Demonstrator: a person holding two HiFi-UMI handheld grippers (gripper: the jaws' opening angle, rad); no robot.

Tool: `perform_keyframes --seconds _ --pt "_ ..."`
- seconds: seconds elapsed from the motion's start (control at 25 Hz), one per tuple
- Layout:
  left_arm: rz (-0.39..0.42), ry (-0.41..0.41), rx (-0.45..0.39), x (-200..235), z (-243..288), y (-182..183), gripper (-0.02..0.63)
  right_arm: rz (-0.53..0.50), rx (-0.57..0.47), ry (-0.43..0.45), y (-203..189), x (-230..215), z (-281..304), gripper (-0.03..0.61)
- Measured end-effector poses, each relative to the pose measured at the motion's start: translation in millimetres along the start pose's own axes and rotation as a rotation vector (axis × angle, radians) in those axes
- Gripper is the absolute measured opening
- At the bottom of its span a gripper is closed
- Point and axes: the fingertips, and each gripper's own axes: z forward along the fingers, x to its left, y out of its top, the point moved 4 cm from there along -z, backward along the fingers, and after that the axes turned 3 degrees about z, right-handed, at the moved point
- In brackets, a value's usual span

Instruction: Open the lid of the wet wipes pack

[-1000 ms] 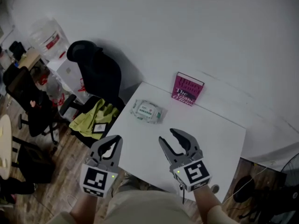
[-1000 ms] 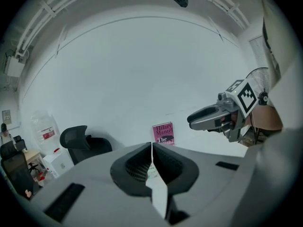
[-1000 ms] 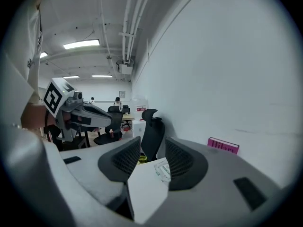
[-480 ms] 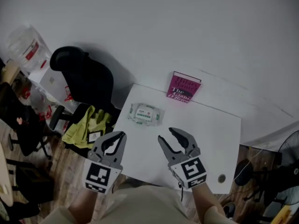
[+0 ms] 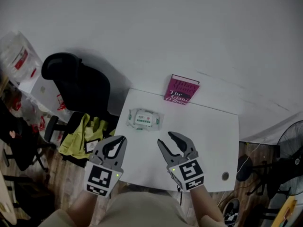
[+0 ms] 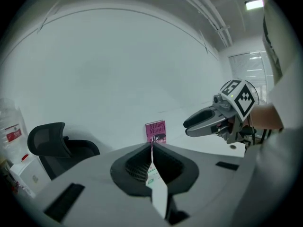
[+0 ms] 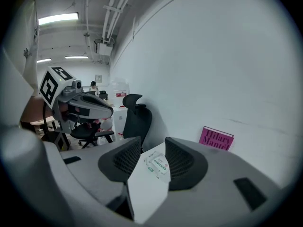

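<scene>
White table (image 5: 213,126): wipes pack (image 5: 144,118) near far-left corner, beyond left gripper (image 5: 119,141) (jaws together) and right gripper (image 5: 165,138) (jaws apart).

glossy plastic wipes pack (image 5: 144,119), matt table (image 5: 208,136)

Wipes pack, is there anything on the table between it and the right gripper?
Nothing visible does. Only bare table lies between the right gripper, jaws apart, and the wipes pack. The book stands farther back, out of the way.

One overhead, two low; table (image 5: 213,131) shared.
</scene>
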Motion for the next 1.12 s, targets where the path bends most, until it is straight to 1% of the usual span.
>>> perform_keyframes --seconds 0.2,0.32,0.44,0.64,0.76,0.88,0.96,1.12 --pt "-0.009 -0.015 0.014 7.3 9.3 -10.9 0.026 -0.055 0.045 -0.009 -6.0 -2.6 17.8 0.173" --pt "-0.002 -0.011 0.019 15.8 20.2 -14.1 0.026 -0.123 0.059 -0.016 -0.8 -6.5 32.6 0.173" --pt "0.009 -0.01 0.03 24.2 36.3 -18.5 0.026 -0.177 0.084 -0.005 -0.4 -9.9 53.5 0.173" --pt "-0.007 -0.012 0.062 37.6 67.2 -34.3 0.026 -0.249 0.148 -0.009 -18.9 -19.4 96.1 0.173" --pt "-0.008 -0.01 0.104 44.7 88.2 -52.4 0.026 -0.252 0.187 0.0 -37.4 -24.3 122.8 0.173" --pt "0.05 -0.003 0.168 47.0 110.7 -78.6 0.026 -0.237 0.234 0.006 -63.0 -30.8 147.3 0.173" --pt "0.082 -0.015 0.215 46.6 126.5 -98.3 0.026 -0.234 0.27 0.013 -79.4 -33.7 162.6 0.173" --pt "0.064 -0.06 0.285 45.6 156.1 -134.3 0.026 -0.245 0.33 0.042 -108.9 -33.5 190.8 0.173"
